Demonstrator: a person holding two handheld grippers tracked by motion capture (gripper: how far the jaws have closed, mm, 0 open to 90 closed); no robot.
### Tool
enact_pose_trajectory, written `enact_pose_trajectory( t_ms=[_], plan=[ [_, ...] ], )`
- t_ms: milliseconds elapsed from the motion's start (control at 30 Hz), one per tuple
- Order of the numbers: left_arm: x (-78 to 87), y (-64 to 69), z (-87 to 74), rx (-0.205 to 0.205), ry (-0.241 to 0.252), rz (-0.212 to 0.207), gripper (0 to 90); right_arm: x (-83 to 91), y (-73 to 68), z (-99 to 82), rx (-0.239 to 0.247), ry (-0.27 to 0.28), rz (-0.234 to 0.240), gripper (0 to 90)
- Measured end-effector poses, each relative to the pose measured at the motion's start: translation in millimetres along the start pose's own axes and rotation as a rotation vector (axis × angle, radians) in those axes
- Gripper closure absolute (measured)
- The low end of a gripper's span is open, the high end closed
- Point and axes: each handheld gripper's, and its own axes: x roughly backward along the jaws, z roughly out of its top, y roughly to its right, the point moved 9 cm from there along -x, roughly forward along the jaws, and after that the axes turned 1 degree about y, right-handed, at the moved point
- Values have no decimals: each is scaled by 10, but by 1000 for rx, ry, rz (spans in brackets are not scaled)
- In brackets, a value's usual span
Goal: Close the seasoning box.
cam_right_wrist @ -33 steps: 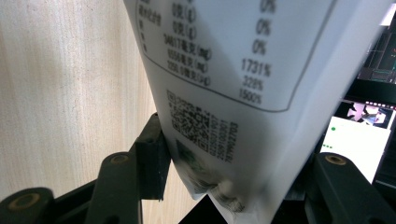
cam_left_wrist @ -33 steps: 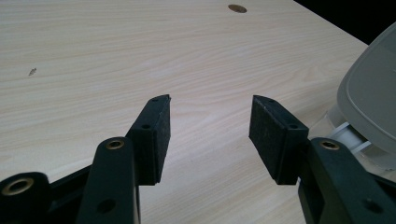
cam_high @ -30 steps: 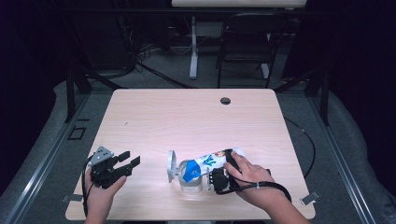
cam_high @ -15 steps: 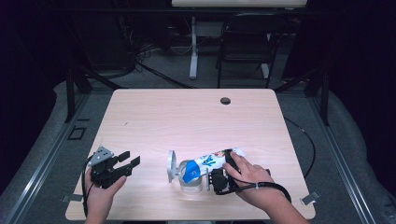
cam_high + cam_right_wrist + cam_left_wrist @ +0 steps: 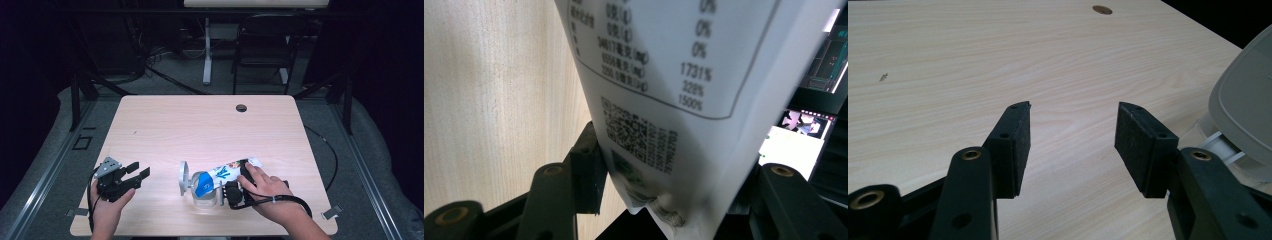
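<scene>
Closest to me, my right hand-held gripper (image 5: pixel 235 192) is clamped on a white and blue snack pouch (image 5: pixel 220 175). In the right gripper view, the pouch (image 5: pixel 664 100) sits squeezed between the two black jaws, and I can read a code square and rows of numbers on it. The pouch lies slanted on the tabletop (image 5: pixel 200 130), near the front edge. Its lower end rests at a small clear container (image 5: pixel 202 192) with a round grey lid (image 5: pixel 183 177) standing up on its left side.

My left hand-held gripper (image 5: pixel 137 172) rests well apart from it, on the left. Its jaws are spread apart with nothing between them.

Farther back, I see a small round hole (image 5: pixel 241 108) in the tabletop.
</scene>
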Motion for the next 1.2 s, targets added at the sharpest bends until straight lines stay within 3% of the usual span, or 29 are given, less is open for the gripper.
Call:
enact_pose_trajectory(
  t_ms=[1200],
  plan=[
    [-2,-9,-7,3,-2,-1,489,12,14,11,36,-17,-15,479]
  ],
)
